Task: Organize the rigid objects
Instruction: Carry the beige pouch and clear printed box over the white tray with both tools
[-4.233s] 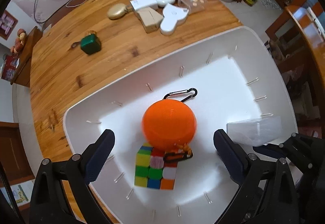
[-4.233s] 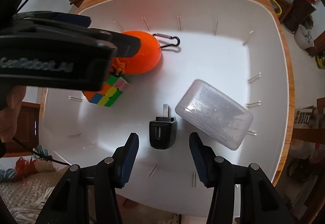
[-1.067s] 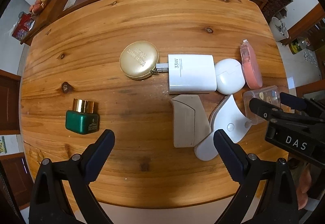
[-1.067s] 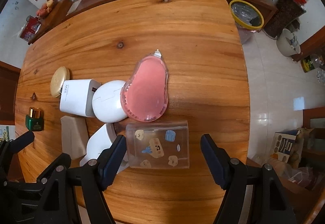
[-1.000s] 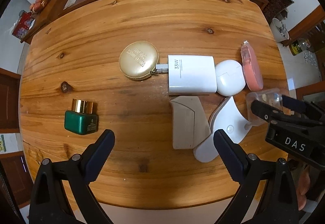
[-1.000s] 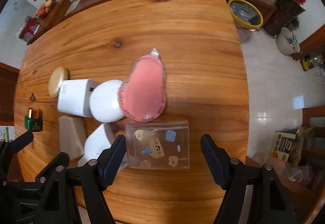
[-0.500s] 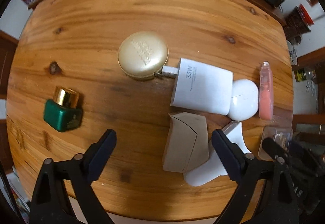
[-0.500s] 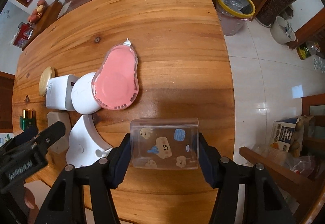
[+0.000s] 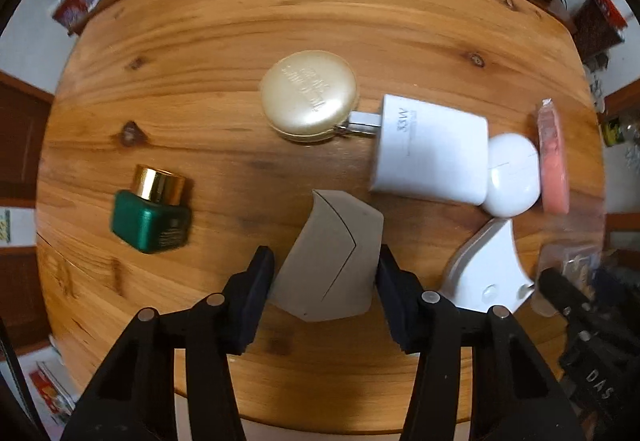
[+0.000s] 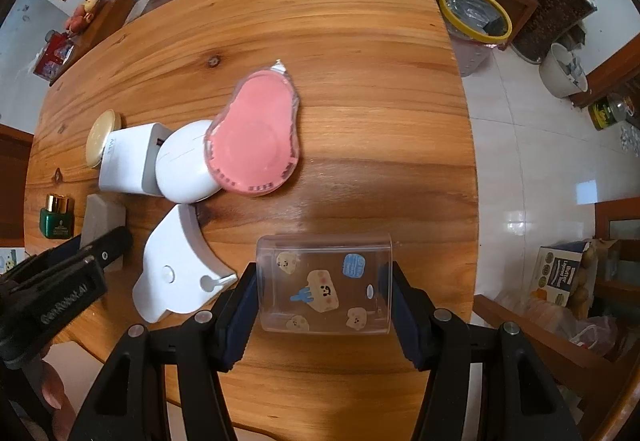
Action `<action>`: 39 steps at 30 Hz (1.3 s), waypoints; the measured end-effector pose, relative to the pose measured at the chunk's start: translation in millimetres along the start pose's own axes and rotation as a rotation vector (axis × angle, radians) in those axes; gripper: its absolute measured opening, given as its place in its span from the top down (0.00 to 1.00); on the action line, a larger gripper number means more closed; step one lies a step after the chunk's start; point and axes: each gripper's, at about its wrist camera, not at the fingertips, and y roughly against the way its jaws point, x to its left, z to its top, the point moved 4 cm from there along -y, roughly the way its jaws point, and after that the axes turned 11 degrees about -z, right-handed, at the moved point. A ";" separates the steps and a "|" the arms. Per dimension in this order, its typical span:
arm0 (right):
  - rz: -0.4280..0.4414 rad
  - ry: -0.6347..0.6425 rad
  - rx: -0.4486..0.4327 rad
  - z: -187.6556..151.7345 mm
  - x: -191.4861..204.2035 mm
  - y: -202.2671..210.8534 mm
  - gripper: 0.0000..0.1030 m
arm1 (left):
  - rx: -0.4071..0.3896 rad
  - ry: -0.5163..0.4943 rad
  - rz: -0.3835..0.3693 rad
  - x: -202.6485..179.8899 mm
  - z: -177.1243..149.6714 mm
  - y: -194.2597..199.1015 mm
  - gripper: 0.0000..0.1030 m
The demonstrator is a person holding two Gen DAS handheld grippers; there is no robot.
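Observation:
In the left wrist view my left gripper points straight down. Its jaws are closing on a beige box that lies on the wooden table, and both pads touch its sides. My right gripper is shut on a clear plastic box with cartoon stickers, near the table's front edge. Between the two boxes lies a white curved case. Behind it are a pink pear-shaped case, a white oval case and a white charger.
A gold round compact touches the charger's plug. A green jar with a gold lid lies at the left. A yellow-rimmed bin stands on the floor beyond the table's right edge. A hand shows at the lower left.
Both grippers moved from the white tub to the table. My left gripper sank over the beige box and its jaws came in onto it. My right jaws shut on the clear box.

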 end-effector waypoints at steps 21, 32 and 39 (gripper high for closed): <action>0.078 0.028 -0.192 -32.8 23.5 117.0 0.41 | -0.197 -0.271 -0.056 16.6 -56.9 171.9 0.47; 0.126 0.077 -0.357 -112.7 60.0 219.8 0.41 | -0.226 -0.463 -0.105 44.2 -149.2 237.4 0.47; 0.132 0.168 -0.356 -181.7 104.7 233.3 0.41 | -0.212 -0.501 -0.138 64.6 -186.1 241.1 0.47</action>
